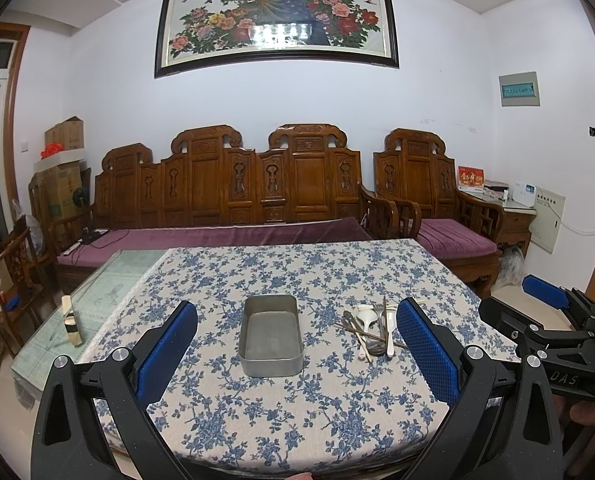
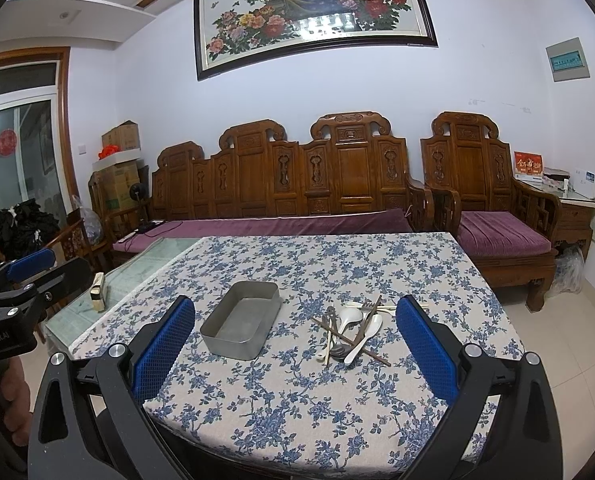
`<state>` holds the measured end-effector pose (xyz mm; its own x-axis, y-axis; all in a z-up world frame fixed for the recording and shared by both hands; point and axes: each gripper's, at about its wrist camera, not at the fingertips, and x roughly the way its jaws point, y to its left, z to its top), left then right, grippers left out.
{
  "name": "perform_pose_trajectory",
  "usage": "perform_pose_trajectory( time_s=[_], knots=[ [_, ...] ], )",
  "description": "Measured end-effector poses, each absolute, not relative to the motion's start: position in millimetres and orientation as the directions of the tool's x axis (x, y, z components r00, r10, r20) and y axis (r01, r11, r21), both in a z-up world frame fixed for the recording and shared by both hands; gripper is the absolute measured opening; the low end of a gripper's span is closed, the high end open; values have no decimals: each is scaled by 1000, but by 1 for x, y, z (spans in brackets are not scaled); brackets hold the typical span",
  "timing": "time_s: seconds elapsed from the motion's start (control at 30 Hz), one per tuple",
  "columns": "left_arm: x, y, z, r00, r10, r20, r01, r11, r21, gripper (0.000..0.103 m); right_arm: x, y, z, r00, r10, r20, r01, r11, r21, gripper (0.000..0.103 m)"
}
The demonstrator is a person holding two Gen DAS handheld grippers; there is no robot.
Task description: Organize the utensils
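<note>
1. The left gripper (image 1: 297,350) is held above the near edge of the table (image 1: 281,432); its 2 blue-padded fingers (image 1: 169,354) are spread wide apart and nothing is held between them.
2. A small wooden block (image 1: 71,326) is seen upright on the bare glass strip at the table's left side, off the floral tablecloth (image 1: 257,264).
3. A metal tray (image 1: 271,336) is set on the cloth near the table's middle, with nothing in it.
4. Just to the right of the tray, apart from it, a pile of utensils (image 2: 351,332) is found: white spoons (image 2: 351,318), dark chopsticks (image 2: 371,354) and pale sticks are crossed over each other.
5. The right gripper (image 2: 295,348) is held over the near edge as well, its 2 fingers (image 2: 427,354) parted wide and clamped on nothing.
</note>
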<state>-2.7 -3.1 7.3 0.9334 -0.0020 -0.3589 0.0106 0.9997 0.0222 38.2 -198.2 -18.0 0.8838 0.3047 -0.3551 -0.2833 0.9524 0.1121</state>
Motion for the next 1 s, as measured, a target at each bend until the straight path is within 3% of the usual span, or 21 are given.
perform_pose_trajectory(
  time_s=[0.33, 1.0],
  knots=[
    [-1, -3, 6, 927, -4, -375, 13, 1000, 22, 97, 38, -198, -17, 880, 304, -364, -282, 953, 115, 101],
    [62, 7, -54, 840, -65, -538, 71, 997, -9, 97, 89, -189, -57, 821, 316, -475, -332, 942, 53, 91]
  ],
)
